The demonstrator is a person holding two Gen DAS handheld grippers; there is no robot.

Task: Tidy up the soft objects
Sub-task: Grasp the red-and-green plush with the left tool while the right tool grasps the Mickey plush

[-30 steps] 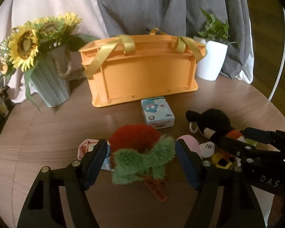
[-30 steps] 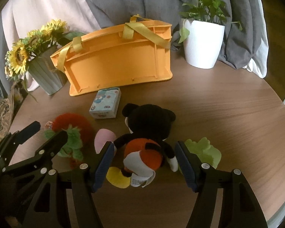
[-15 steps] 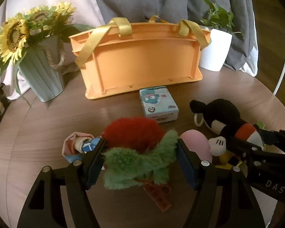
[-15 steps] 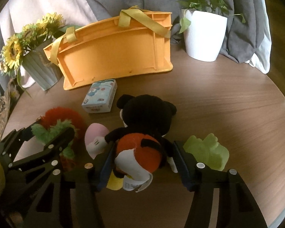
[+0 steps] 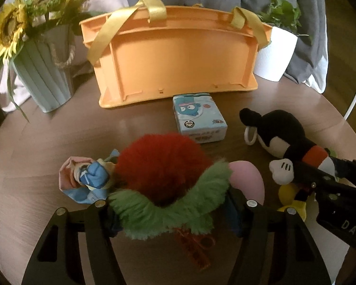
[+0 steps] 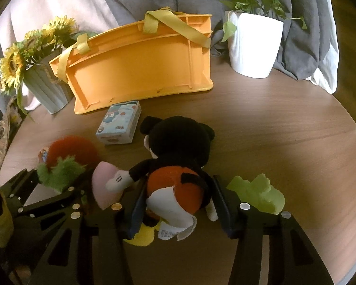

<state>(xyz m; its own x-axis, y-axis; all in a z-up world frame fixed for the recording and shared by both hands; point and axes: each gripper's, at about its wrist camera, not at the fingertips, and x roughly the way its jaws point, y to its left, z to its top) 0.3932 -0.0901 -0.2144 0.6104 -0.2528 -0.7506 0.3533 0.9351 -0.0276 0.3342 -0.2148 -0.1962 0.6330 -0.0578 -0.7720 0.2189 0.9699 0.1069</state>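
Observation:
A fluffy red plush with a green frill lies on the round wooden table, and my left gripper is shut on its green end. It also shows in the right wrist view. A black mouse plush with red shorts lies to its right, and my right gripper is shut on its lower body. The mouse also shows in the left wrist view. An orange basket with yellow straps stands at the back; it also shows in the right wrist view.
A small tissue pack lies before the basket. A pink soft piece, a pink-blue cloth toy and a green soft piece lie near the plushes. A sunflower vase and white plant pot flank the basket.
Both grippers have moved forward around their plushes and closed: the left on the red and green plush, the right on the mouse plush.

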